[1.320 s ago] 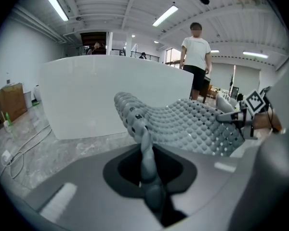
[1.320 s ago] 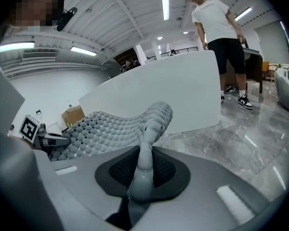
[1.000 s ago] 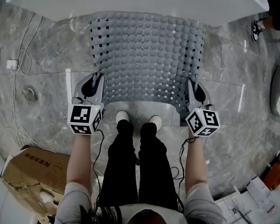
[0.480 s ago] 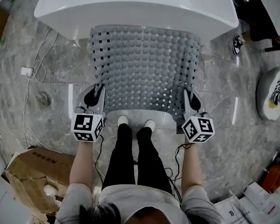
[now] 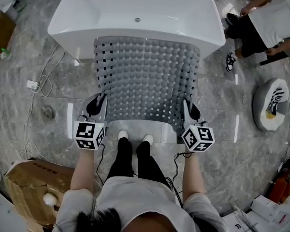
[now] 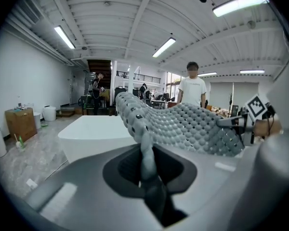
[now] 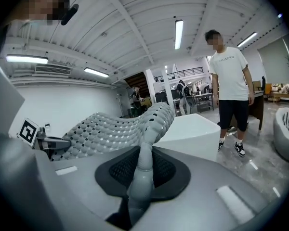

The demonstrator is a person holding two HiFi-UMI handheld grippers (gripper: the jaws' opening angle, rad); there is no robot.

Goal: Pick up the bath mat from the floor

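So, bath mat [image 5: 147, 76] held up near the bathtub [image 5: 135, 6]
Arms straight out, left gripper [image 5: 98, 101] and right gripper [image 5: 189, 109] each pinching a corner.

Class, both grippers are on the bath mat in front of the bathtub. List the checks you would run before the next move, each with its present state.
1. Left gripper shut on the bath mat at a near corner: ok.
2. Right gripper shut on the other near corner: ok.
3. Both corners held at like height: ok.
4. Bath mat's far edge off the floor: cannot tell.
5. Person's shoes clear of the bath mat: ok.
6. Bystander apart from the bath mat: ok.
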